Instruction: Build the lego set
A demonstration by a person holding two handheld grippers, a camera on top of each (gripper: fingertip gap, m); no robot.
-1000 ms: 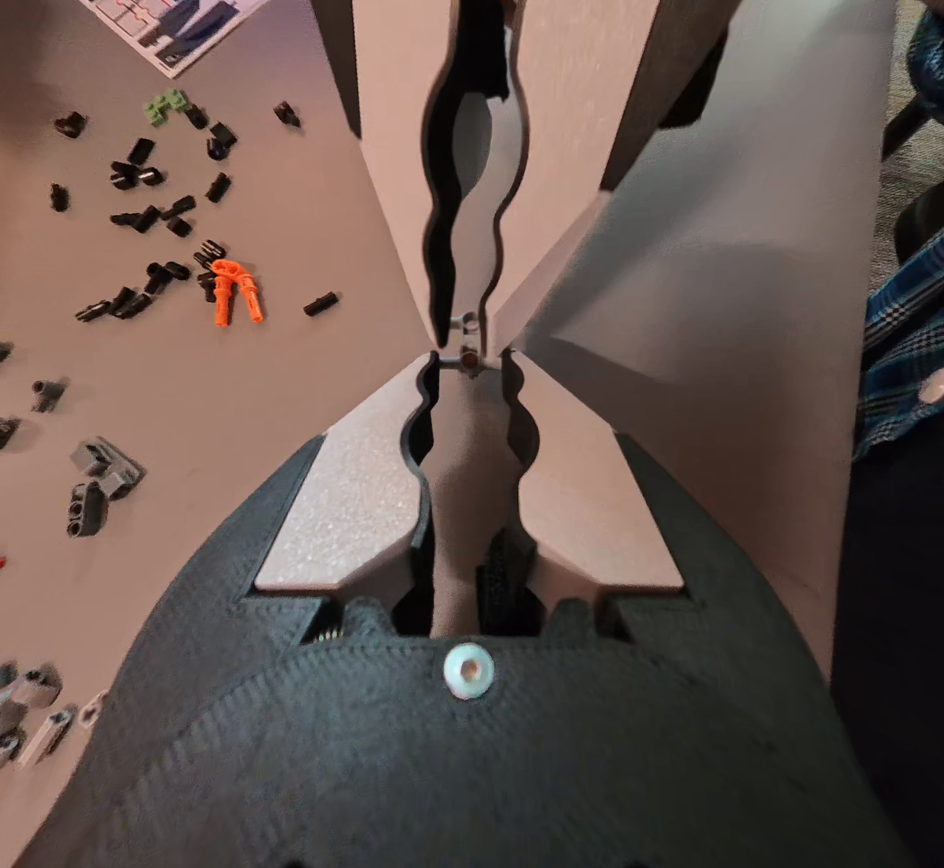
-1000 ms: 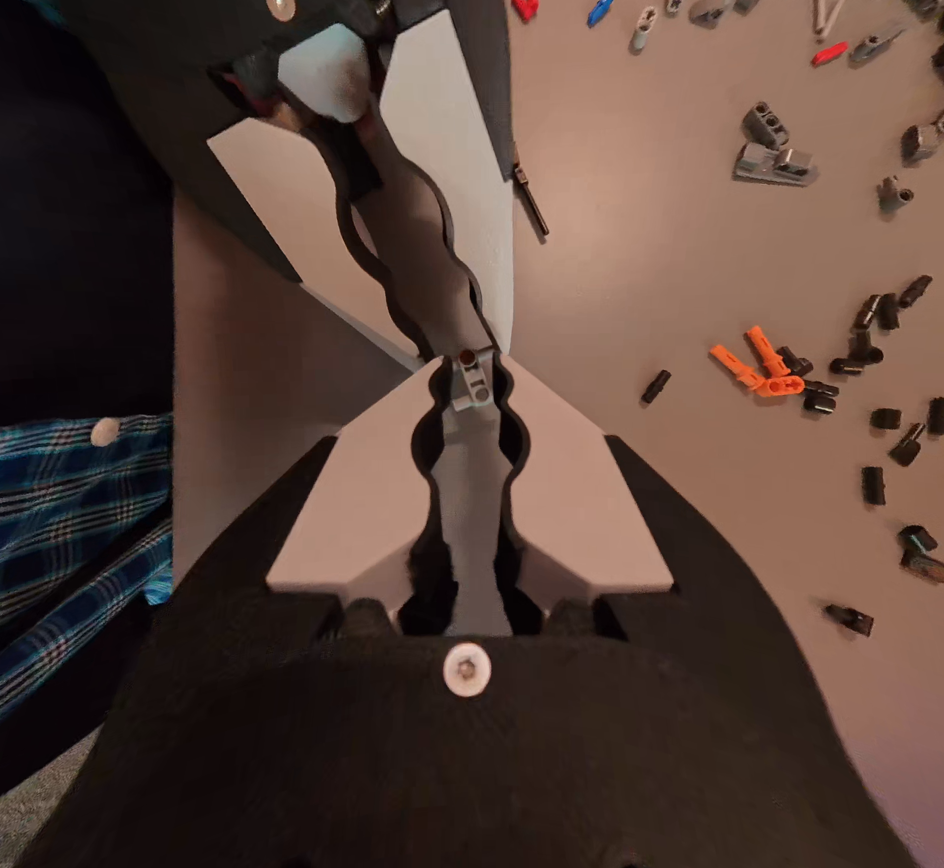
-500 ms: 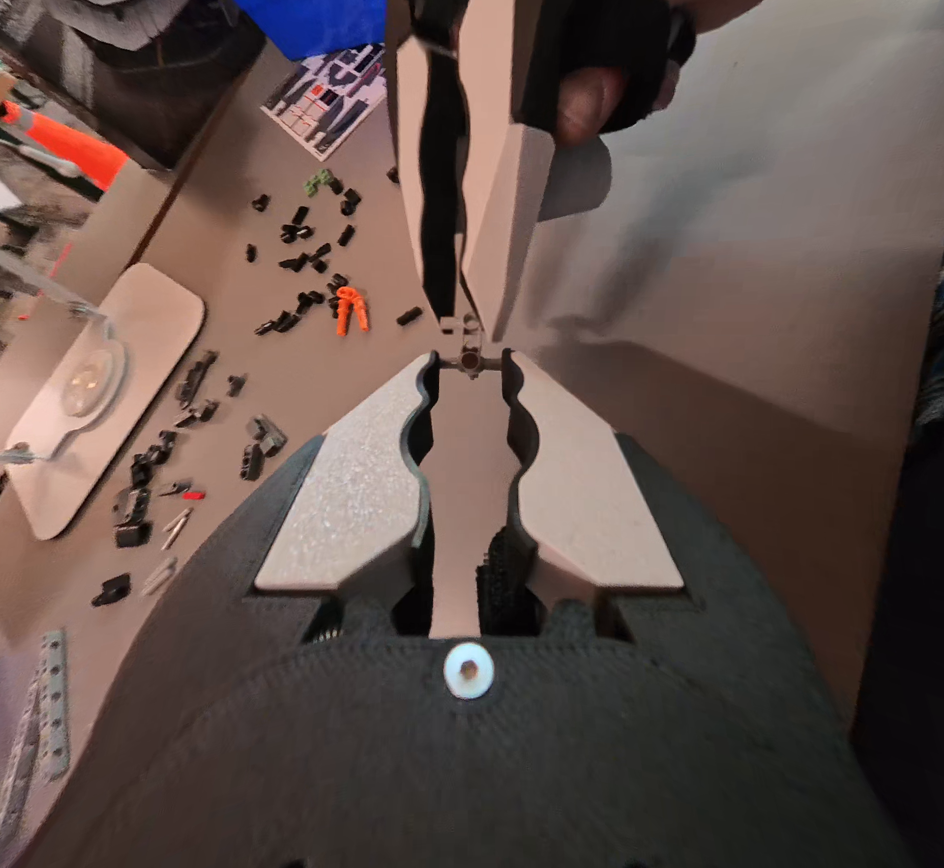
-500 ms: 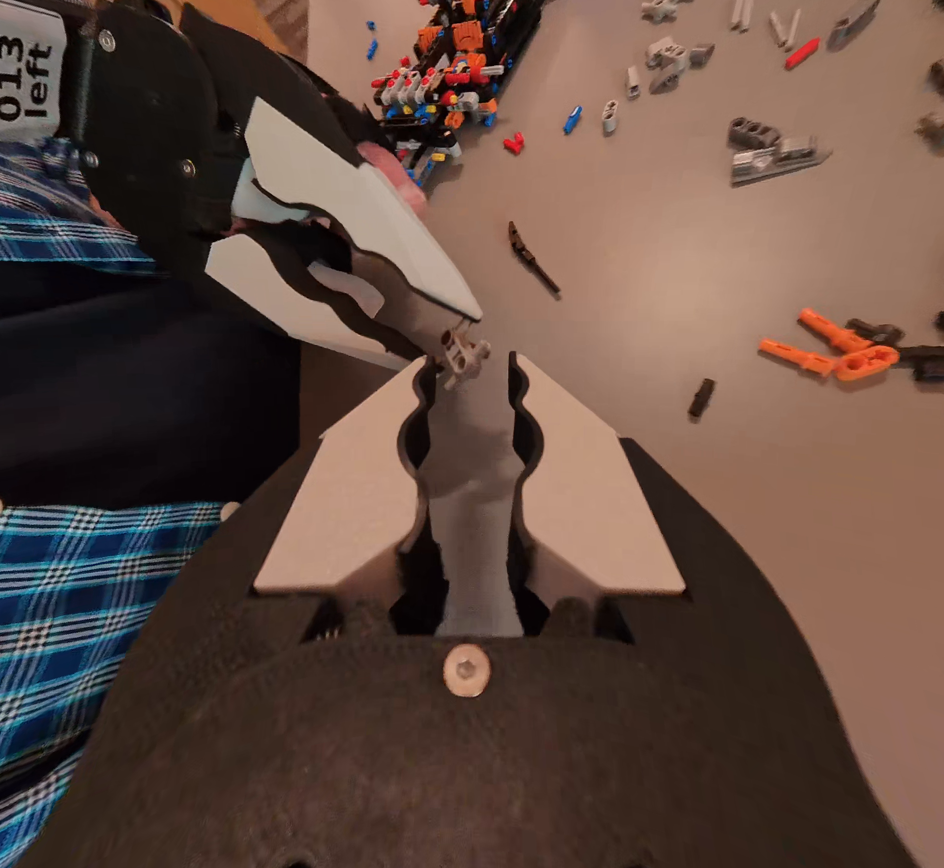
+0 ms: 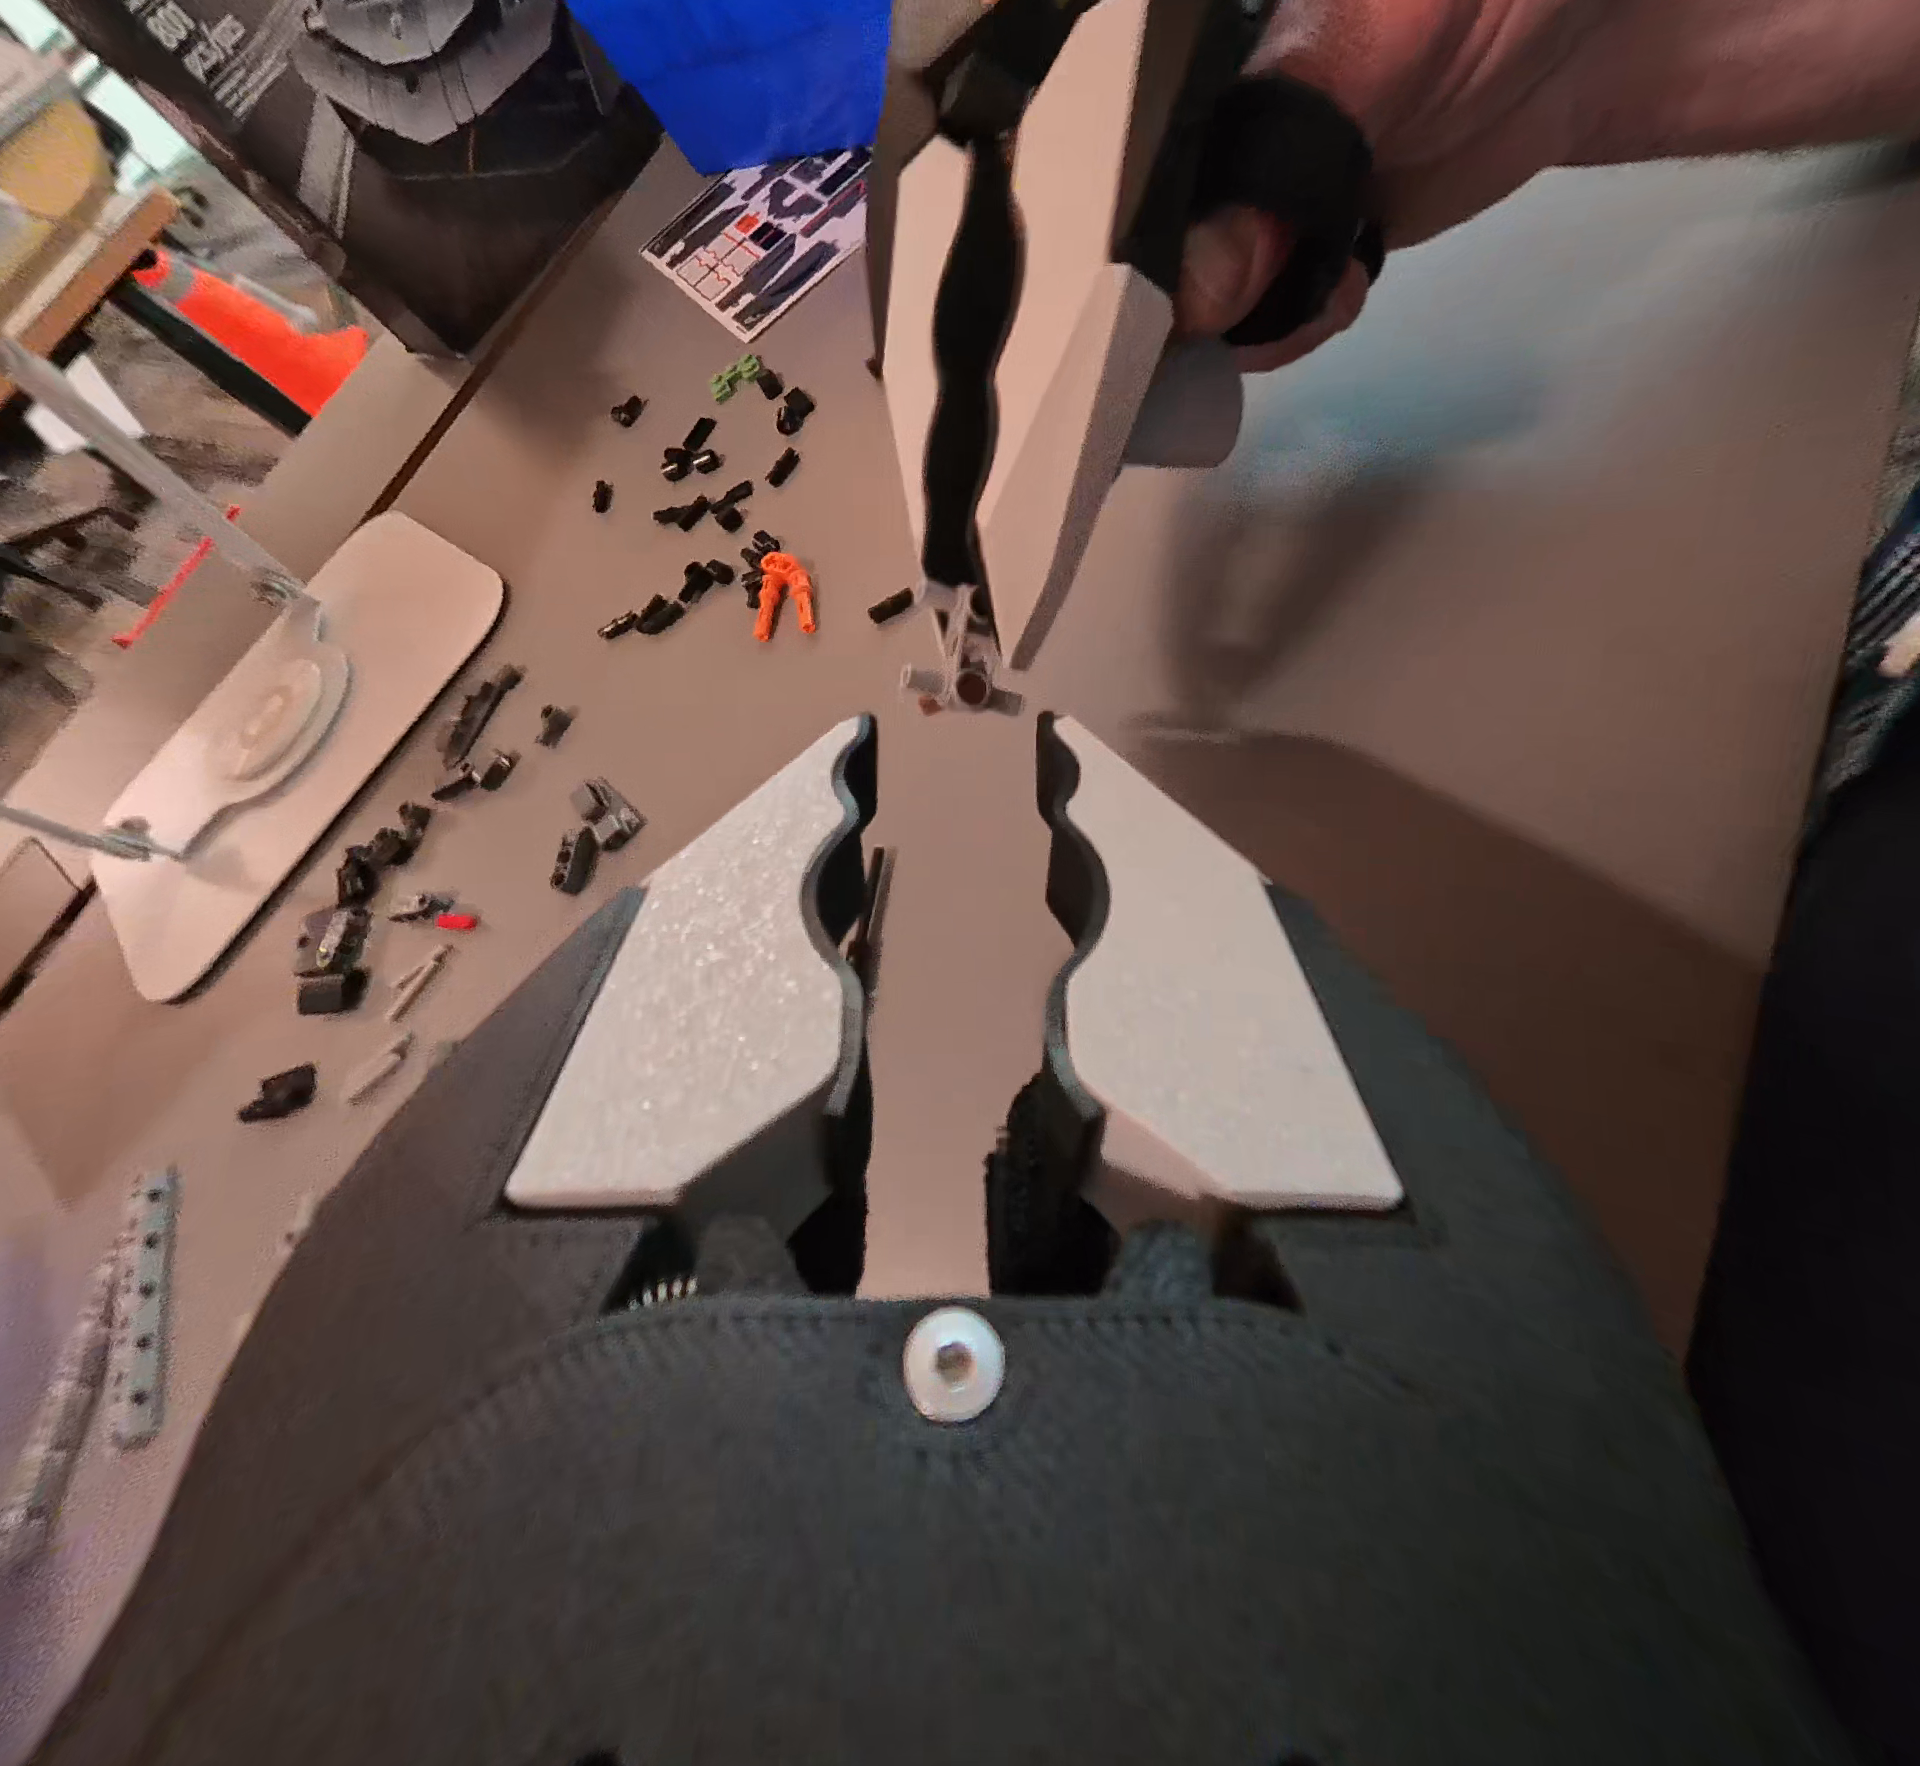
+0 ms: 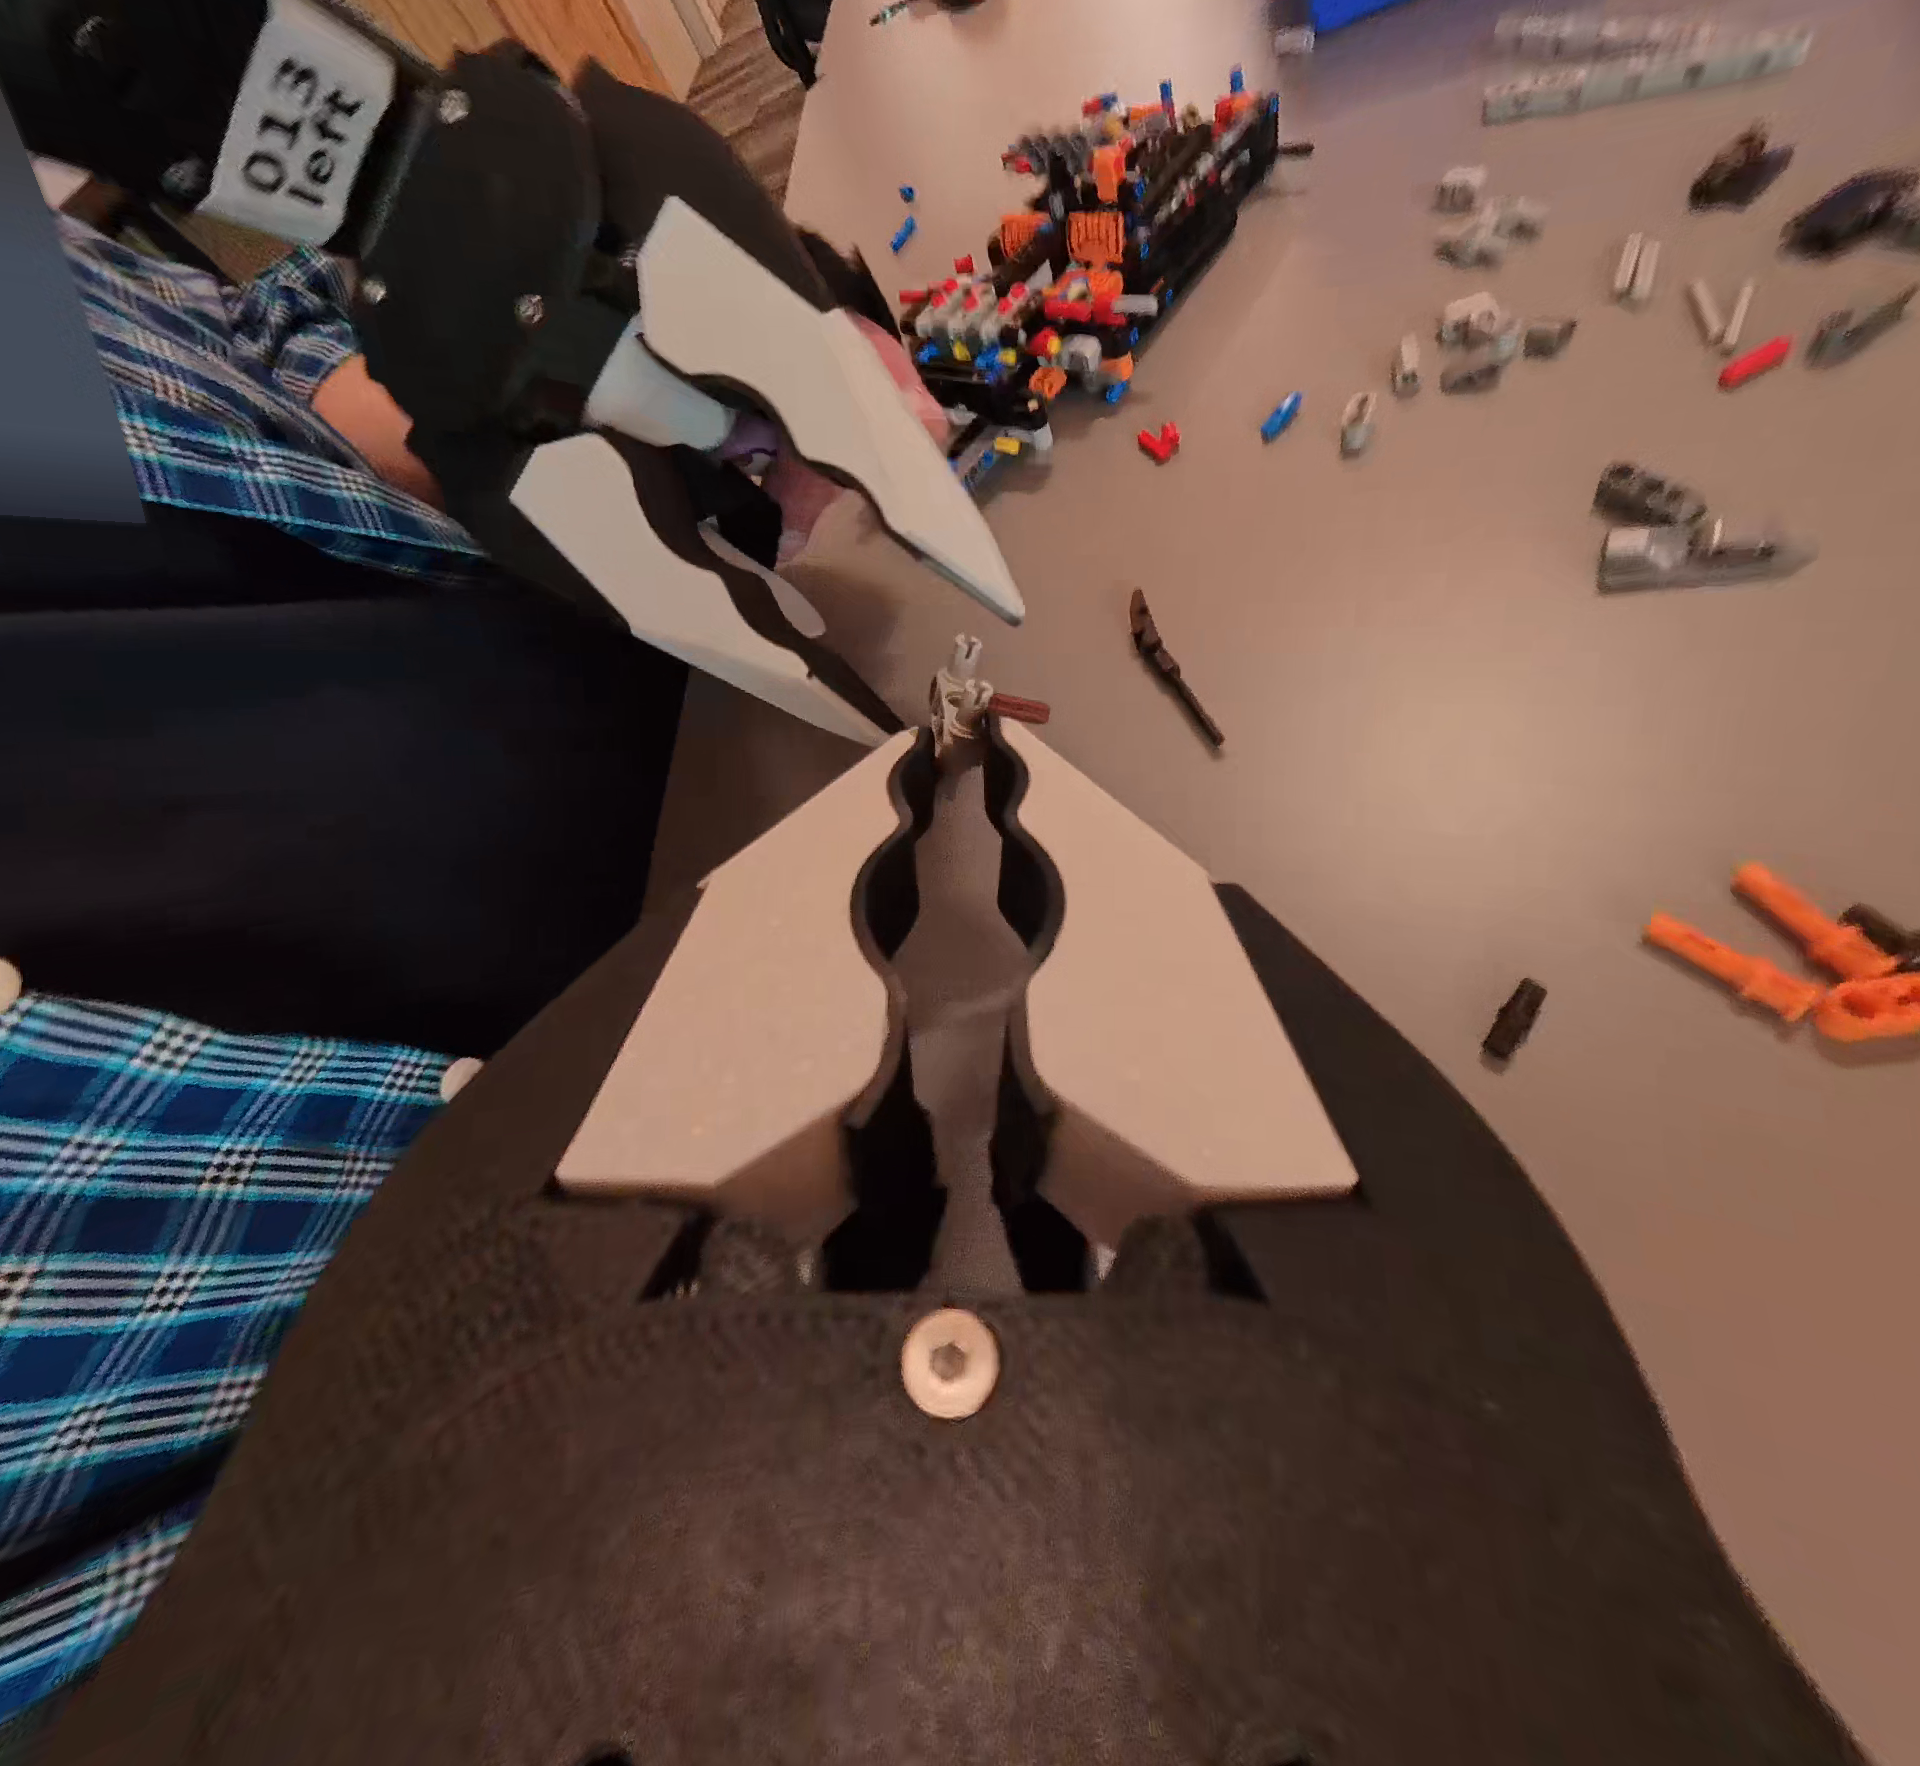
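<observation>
A small grey connector with a brown axle [image 6: 961,703] is pinched at the tips of my right gripper [image 6: 958,737], which is shut on it. In the left wrist view the same piece [image 5: 961,677] hangs from the right gripper's fingers [image 5: 1081,469], which come down from above. My left gripper [image 5: 956,729] is open and empty, its tips just below the piece and not touching it. In the right wrist view the left gripper's fingers [image 6: 831,386] stand apart at the upper left of the piece. Both are held above the table [image 5: 1351,573].
A partly built, multicoloured model [image 6: 1091,282] lies far ahead. Orange pieces [image 5: 784,589] and several black pins [image 5: 691,511] are scattered at left. A sticker sheet [image 5: 769,246], blue bin [image 5: 748,12], set box [image 5: 343,54] and white board [image 5: 312,740] stand beyond. A person's checked shirt [image 6: 156,1197] is close by.
The right gripper, open half a second ago, has shut on the grey connector. The left gripper has opened wider and let go of it. Both views have tilted up.
</observation>
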